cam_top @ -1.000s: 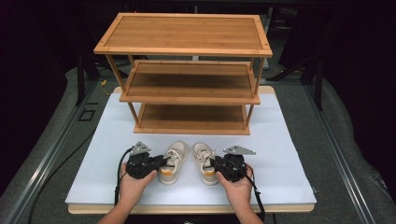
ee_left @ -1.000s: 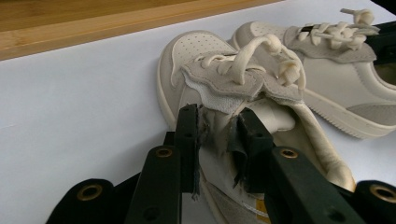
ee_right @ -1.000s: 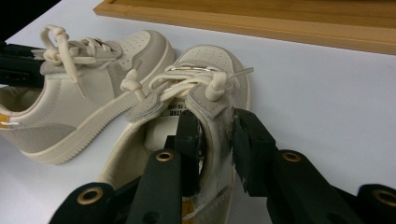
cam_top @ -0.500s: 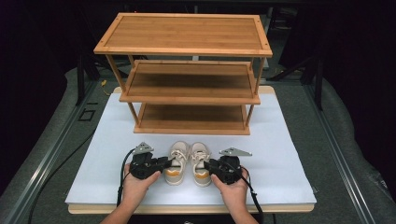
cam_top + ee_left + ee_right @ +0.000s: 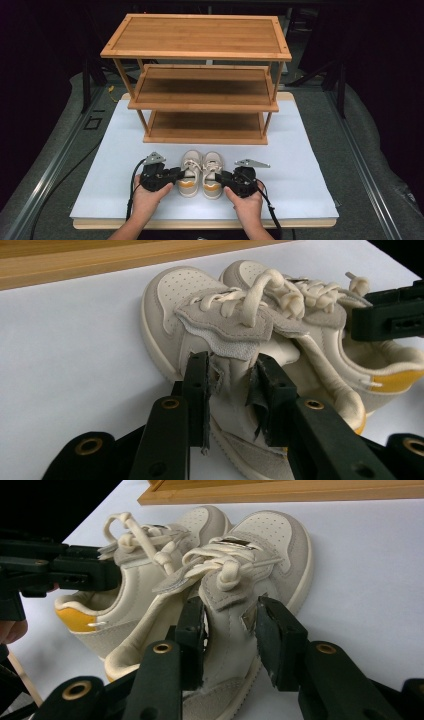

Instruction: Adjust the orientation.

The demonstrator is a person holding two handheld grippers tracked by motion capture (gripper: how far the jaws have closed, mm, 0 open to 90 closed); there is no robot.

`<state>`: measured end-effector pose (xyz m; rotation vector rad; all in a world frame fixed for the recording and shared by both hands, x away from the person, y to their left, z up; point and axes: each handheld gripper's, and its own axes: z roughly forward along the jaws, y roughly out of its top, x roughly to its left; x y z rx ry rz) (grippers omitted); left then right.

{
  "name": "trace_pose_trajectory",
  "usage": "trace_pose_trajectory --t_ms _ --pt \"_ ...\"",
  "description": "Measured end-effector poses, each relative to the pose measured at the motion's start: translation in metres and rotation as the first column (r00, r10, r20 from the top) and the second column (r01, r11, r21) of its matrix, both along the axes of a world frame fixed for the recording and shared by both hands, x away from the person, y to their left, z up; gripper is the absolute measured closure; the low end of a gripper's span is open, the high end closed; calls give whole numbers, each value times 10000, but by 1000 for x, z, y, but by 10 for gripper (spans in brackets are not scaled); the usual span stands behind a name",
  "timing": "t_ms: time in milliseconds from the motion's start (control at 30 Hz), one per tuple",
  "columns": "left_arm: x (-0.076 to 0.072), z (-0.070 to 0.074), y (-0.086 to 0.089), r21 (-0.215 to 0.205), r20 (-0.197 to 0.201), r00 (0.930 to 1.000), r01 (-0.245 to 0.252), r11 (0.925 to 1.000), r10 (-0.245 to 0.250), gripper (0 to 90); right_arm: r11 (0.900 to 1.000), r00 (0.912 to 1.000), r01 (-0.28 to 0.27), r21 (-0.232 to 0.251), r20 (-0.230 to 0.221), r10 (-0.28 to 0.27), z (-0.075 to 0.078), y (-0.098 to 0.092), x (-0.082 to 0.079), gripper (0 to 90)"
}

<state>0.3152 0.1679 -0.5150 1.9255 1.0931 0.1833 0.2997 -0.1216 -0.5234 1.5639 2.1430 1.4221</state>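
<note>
Two small cream sneakers with yellow heels sit side by side on the white mat, toes pointing at the rack. My left gripper is shut on the outer side wall of the left sneaker. My right gripper is shut on the outer side wall of the right sneaker. In the left gripper view the right gripper reaches in beside the right sneaker. The right gripper view shows the left sneaker with the left gripper on it.
A three-tier wooden shoe rack stands at the back of the white mat, all its shelves bare. The mat lies on a wooden board with grey floor and rails to both sides.
Both grippers have moved inward with their sneakers, so the gap between the two shoes has closed and they now lie close together.
</note>
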Motion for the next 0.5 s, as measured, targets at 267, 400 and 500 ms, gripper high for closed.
trace_pose_trajectory --t_ms 267,400,500 --pt "-7 3 5 -245 -60 9998 167 9996 -168 749 9998 10000 79 162 58 -79 -3 0 0 622" --pt "-9 4 2 -112 80 9998 176 9998 -175 750 9997 9998 182 162 31 -182 -4 1 0 610" --pt "-7 3 2 -266 -74 9998 155 9995 -157 749 9970 9991 338 702 -284 -319 -7 4 0 589"
